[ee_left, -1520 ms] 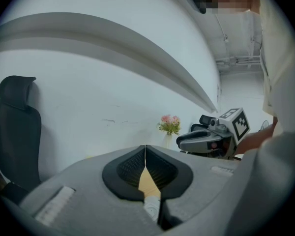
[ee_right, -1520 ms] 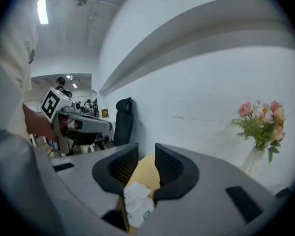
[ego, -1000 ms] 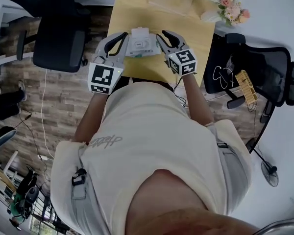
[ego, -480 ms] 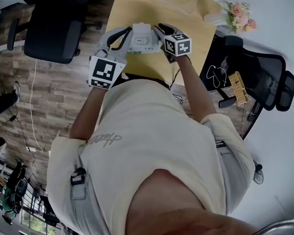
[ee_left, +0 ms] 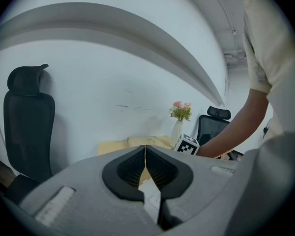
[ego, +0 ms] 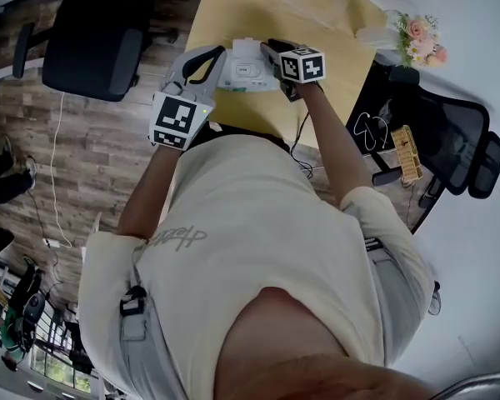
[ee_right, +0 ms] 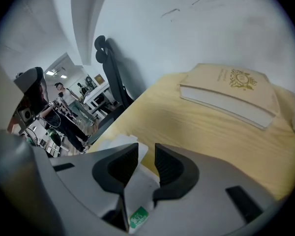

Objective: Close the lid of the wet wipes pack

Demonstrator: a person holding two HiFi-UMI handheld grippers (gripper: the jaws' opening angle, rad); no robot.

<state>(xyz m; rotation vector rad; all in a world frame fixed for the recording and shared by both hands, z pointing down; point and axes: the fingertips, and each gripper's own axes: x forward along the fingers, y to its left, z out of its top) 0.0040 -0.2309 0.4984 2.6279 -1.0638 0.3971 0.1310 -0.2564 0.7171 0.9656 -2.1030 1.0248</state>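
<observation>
The left gripper (ee_left: 145, 150), its ribbed black pads pressed together, sits at the left edge of the white wet wipes pack (ego: 243, 69) on the yellow table (ego: 225, 15). The right gripper (ee_right: 146, 157) hangs over the pack's right end with its jaws narrowly apart. Its own view picks out a small green label (ee_right: 137, 216).

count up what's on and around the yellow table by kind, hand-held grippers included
hand-held grippers: 2, the left hand-held gripper and the right hand-held gripper
wet wipes pack: 1
book: 1
vase of flowers: 1
black office chairs: 2
total: 7
</observation>
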